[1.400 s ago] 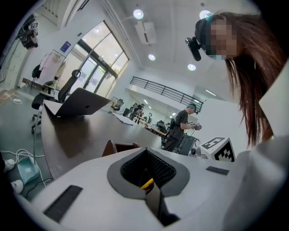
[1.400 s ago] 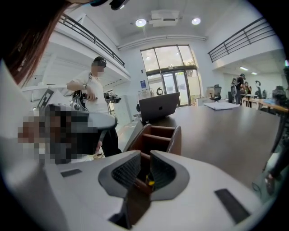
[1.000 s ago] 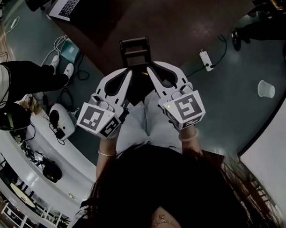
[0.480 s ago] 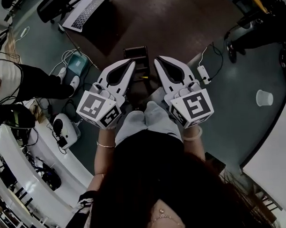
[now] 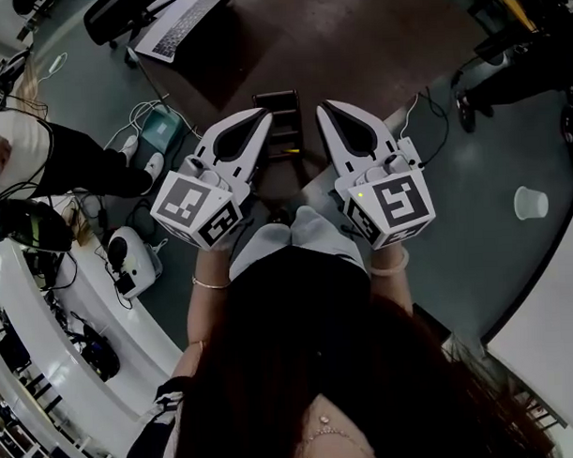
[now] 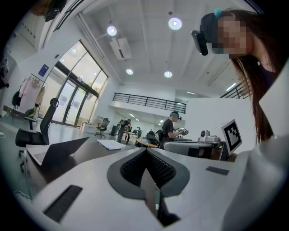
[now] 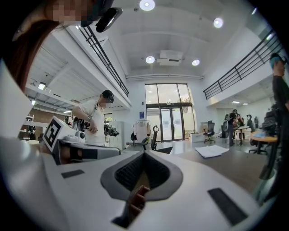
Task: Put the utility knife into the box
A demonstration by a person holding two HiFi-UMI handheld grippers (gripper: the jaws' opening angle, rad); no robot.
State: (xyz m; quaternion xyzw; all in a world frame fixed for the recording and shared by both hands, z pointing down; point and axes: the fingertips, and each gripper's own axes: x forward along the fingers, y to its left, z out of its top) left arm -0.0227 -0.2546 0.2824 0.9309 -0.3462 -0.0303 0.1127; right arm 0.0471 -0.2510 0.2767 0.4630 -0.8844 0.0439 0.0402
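Observation:
In the head view, a dark open box (image 5: 277,109) stands on the brown table, between the tips of my two grippers. A thin yellow-marked thing (image 5: 284,153), possibly the utility knife, lies just in front of the box; it is too small to tell. My left gripper (image 5: 262,115) and right gripper (image 5: 325,107) are held side by side above my lap, both shut and holding nothing. The left gripper's jaws (image 6: 145,151) meet at the tips, and so do the right gripper's jaws (image 7: 143,153). Both cameras look level across the table.
A laptop (image 5: 179,20) lies at the table's far left and shows again as a laptop (image 6: 56,151). Cables, a power strip (image 5: 417,153) and a cup (image 5: 530,202) are on the floor. A person (image 5: 49,156) stands at the left. White papers (image 7: 216,150) lie on the table.
Both grippers have moved forward and slightly apart, so their tips now flank the box. The box and table have drawn nearer in the head view.

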